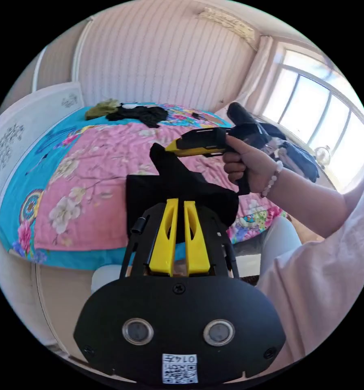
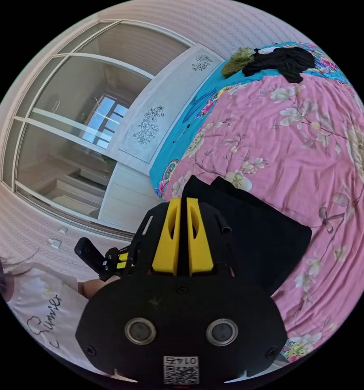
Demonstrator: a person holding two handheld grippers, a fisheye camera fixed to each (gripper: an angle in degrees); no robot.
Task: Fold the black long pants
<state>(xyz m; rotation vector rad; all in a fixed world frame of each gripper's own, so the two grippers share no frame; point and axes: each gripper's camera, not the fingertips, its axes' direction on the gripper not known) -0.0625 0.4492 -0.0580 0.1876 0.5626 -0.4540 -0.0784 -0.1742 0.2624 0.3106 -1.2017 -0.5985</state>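
The black long pants (image 1: 178,189) lie folded into a thick square near the bed's edge, on the pink floral quilt (image 1: 96,162). My left gripper (image 1: 181,202) reaches onto their near edge, its yellow jaws closed with black cloth between them. A hand holds my right gripper (image 1: 168,148) above the pants, pinching a corner that stands up in a peak. In the right gripper view my right gripper (image 2: 183,199) is shut on the pants (image 2: 267,239), which spread out to the right. The left gripper (image 2: 121,260) shows low at the left, partly hidden.
More dark and olive clothes (image 1: 133,111) are heaped at the far end of the bed (image 1: 15,203). Dark garments (image 1: 300,160) lie by the window. The person's arm and pale sleeve (image 1: 324,260) fill the right side. A white wardrobe (image 2: 121,162) stands beside the bed.
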